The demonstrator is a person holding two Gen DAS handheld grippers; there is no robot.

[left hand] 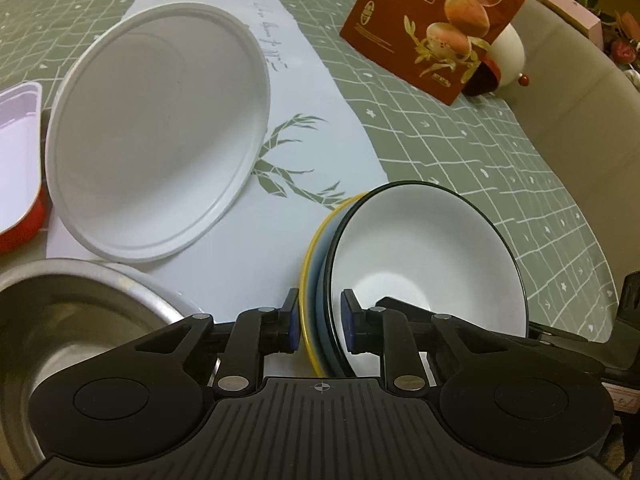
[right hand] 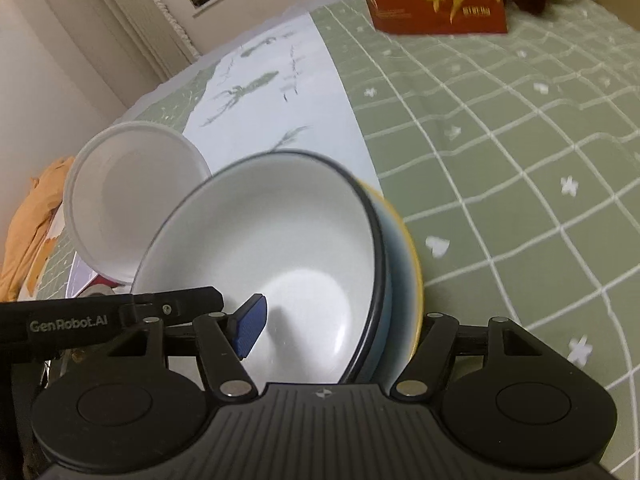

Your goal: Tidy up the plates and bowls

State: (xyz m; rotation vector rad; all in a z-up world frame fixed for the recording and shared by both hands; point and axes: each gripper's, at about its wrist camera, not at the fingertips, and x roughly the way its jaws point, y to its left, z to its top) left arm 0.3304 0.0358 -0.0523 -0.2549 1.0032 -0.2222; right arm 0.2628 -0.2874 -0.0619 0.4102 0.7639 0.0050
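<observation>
A white bowl with a dark rim (left hand: pixel 424 256) sits nested in a blue bowl with a yellow rim (left hand: pixel 316 280). My left gripper (left hand: pixel 320 326) straddles the near rims of this stack, one pad outside and one inside, with a small gap showing. My right gripper (right hand: pixel 340 320) holds the same stack (right hand: pixel 280 248) from the other side; its left pad is inside the white bowl and its right finger is hidden behind the yellow rim (right hand: pixel 416 280). A large white plastic bowl (left hand: pixel 160 140) lies tilted to the left, also in the right wrist view (right hand: pixel 132 196).
A steel bowl (left hand: pixel 60 340) is at lower left and a red-edged tray (left hand: pixel 20 152) at far left. A red snack bag (left hand: pixel 440 24) stands at the back on the green checked tablecloth (left hand: pixel 500 152). A white paper runner (left hand: pixel 304 120) crosses the table.
</observation>
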